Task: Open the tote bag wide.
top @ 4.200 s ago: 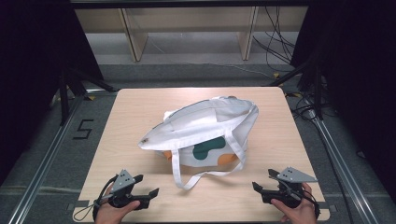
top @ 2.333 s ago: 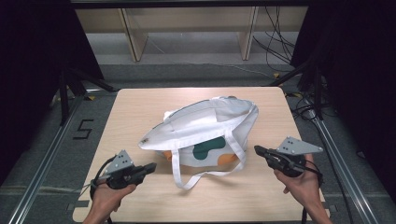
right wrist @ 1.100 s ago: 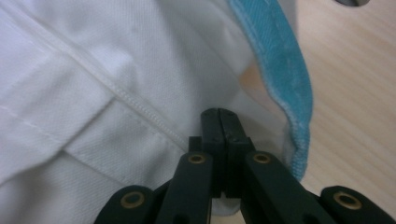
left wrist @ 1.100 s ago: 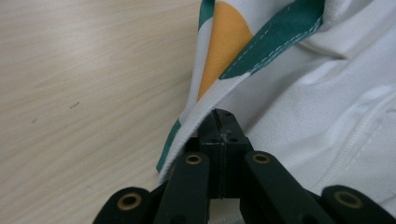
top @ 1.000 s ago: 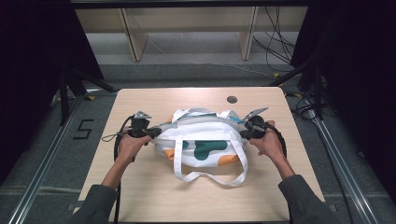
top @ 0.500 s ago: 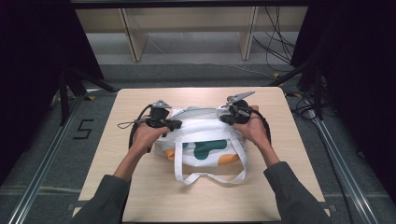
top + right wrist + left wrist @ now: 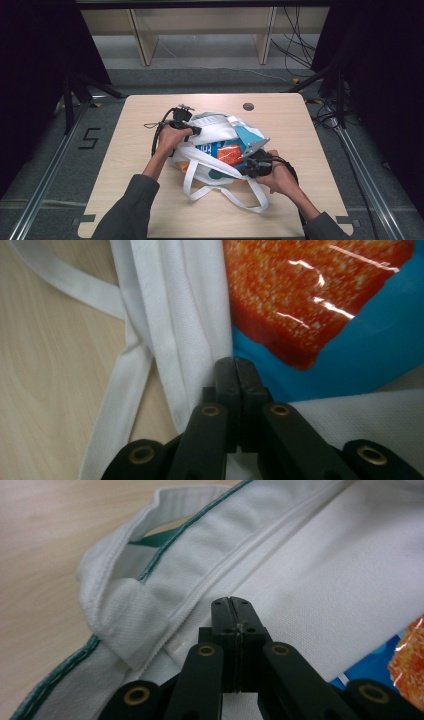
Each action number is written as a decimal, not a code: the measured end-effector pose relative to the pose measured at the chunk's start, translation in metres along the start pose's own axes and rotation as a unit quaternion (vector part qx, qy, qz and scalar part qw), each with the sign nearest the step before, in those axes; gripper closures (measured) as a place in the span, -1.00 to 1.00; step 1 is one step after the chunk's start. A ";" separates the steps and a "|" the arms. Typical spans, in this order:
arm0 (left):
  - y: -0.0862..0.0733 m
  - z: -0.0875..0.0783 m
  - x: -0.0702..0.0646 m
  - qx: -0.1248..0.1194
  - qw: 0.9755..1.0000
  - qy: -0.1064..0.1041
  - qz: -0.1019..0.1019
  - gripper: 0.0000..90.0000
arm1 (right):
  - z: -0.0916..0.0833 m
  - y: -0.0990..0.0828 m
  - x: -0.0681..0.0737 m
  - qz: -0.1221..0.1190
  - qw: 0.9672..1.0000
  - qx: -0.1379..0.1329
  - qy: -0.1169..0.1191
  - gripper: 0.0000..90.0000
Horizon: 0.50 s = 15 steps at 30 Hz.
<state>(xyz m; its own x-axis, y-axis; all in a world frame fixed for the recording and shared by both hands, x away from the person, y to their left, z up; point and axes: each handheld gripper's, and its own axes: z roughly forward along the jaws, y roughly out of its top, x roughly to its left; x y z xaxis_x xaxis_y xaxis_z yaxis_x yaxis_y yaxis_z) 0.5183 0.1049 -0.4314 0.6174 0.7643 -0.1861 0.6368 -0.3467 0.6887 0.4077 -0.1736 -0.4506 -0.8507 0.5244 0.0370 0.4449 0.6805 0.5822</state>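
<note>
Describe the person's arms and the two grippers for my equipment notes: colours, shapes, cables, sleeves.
Both forearms wear dark grey long sleeves, with the hands bare. The left gripper and the right gripper are black, and each has two flat black jaws on linkage arms with brass-coloured pivot pins. A black cable loops from the left gripper. A grey three-cornered plate tops the right gripper.

You've got a light wood tabletop point(image 7: 150, 115) on grey floor point(image 7: 200, 77), metal rails point(image 7: 45, 180) either side, black curtains point(image 7: 30, 45), pale wooden shelf point(image 7: 200, 25) beyond the far edge, cables point(image 7: 300, 45) far right.
</note>
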 end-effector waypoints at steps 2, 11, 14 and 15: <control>-0.004 -0.011 -0.008 -0.021 1.000 -0.017 0.010 0.92 | -0.010 0.010 -0.005 -0.005 1.000 -0.023 -0.001 1.00; -0.041 -0.020 -0.037 0.025 0.994 -0.058 0.093 0.88 | -0.001 0.081 -0.034 -0.024 0.997 -0.051 -0.051 1.00; -0.056 -0.023 -0.037 0.046 0.990 -0.072 0.113 0.93 | 0.020 0.093 -0.047 -0.022 0.996 -0.015 -0.083 1.00; -0.063 -0.023 -0.040 0.050 0.989 -0.075 0.114 0.94 | 0.024 0.097 -0.054 -0.013 0.996 -0.014 -0.090 1.00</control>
<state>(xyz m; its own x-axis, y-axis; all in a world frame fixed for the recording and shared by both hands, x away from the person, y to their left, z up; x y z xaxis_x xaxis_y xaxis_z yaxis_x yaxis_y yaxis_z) 0.4431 0.1092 -0.4510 0.8071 0.5731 -0.1419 0.5111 -0.5578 0.6540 0.5034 -0.1235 -0.4154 -0.7963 0.5920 -0.1238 0.4136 0.6824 0.6028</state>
